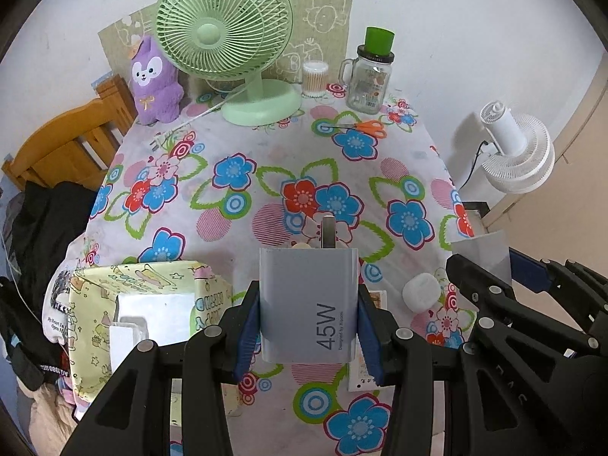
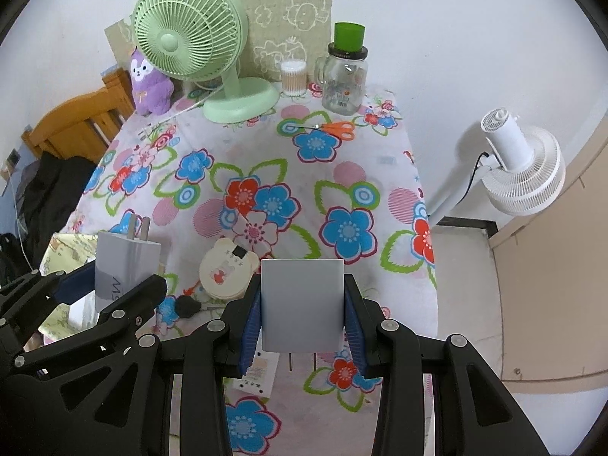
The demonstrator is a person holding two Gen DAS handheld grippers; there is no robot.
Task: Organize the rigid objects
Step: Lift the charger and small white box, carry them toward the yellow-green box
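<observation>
Left gripper clamps charger; right gripper clamps perhaps another block; tablecloth ahead open.

Charger reads "45W" (small print below: "Designed by Xiaomi").

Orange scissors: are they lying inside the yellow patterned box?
No, the orange scissors lie on the floral tablecloth near the glass jar, far from the box.

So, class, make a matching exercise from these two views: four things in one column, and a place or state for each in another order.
1 45W charger
2 orange scissors
3 green cup
4 purple plush toy

a on top of the glass jar
b held in the left tongs
c beside the green fan
d flat on the floral tablecloth

Pairs: 1-b, 2-d, 3-a, 4-c
</observation>
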